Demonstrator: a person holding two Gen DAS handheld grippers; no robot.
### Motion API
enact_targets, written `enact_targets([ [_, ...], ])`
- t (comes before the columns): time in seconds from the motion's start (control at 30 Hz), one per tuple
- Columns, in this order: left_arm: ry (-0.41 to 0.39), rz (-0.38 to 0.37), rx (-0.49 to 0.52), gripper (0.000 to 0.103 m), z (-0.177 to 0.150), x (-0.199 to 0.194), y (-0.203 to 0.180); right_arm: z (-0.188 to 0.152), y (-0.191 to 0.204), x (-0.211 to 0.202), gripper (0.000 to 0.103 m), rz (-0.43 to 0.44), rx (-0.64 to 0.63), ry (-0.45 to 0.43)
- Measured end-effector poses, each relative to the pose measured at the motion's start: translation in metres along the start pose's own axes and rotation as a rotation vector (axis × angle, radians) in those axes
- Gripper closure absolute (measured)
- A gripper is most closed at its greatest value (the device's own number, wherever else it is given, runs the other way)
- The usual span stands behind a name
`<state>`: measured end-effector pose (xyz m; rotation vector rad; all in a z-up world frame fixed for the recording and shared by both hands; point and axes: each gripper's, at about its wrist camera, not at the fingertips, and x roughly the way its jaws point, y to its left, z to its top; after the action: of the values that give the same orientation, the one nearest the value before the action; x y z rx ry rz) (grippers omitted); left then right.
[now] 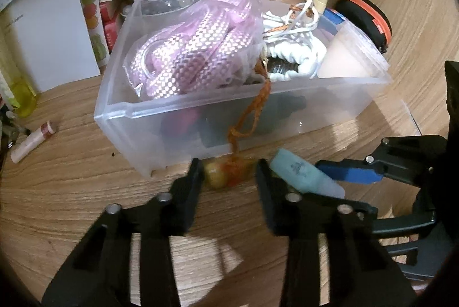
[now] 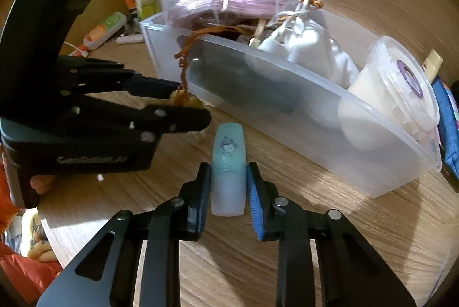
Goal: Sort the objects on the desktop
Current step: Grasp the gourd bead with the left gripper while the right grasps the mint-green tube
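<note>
Teal tube point(image 2: 228, 163): lying on the wooden surface point(image 2: 223, 249), sitting between the blue pads of the right gripper point(image 2: 228, 188), whose jaws are pressing against both its sides; it is pointing toward the bin.
Right gripper from the left camera: reaching in from the right point(image 1: 338, 178), with the tube point(image 1: 301, 172) sticking out past its blue pad.
Left gripper point(image 1: 228, 178): jaws standing apart, straddling a yellowish bead point(image 1: 226, 172) that is resting on the surface just in front of the bin; whether either finger is touching the bead cannot be told.
Orange cord point(image 1: 255, 106): hanging over the bin's front wall and running down to the bead.
Clear plastic bin point(image 1: 160, 117): standing just beyond both grippers, holding a pink mesh bag point(image 1: 189, 49), a white cloth bundle point(image 1: 292, 54), a lidded tub point(image 2: 396, 83) and dark items low down.
Behind the bin: books and packets point(image 1: 97, 9), a white box point(image 1: 48, 29).
Left of the bin: a small pink stick point(image 1: 33, 140) lying well apart.
Right of the bin: a black and orange case point(image 1: 370, 17).
</note>
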<state>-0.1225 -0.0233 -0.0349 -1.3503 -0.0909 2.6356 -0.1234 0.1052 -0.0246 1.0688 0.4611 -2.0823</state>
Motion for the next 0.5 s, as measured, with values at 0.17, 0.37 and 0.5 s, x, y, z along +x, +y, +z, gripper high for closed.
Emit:
enact_targets([
  [0.17, -0.001, -0.030, -0.014, 0.074, -0.004, -0.004, 0.002, 0.000, -0.001, -0.009, 0.080, 0.006, 0.015, -0.029],
  [0.37, -0.033, -0.027, -0.009, 0.074, -0.013, -0.021, -0.004, -0.002, -0.012, -0.027, 0.080, -0.005, 0.065, -0.074],
  [0.5, -0.071, -0.046, -0.004, 0.074, -0.015, -0.039, -0.006, -0.002, -0.021, -0.041, 0.080, -0.004, 0.096, -0.111],
])
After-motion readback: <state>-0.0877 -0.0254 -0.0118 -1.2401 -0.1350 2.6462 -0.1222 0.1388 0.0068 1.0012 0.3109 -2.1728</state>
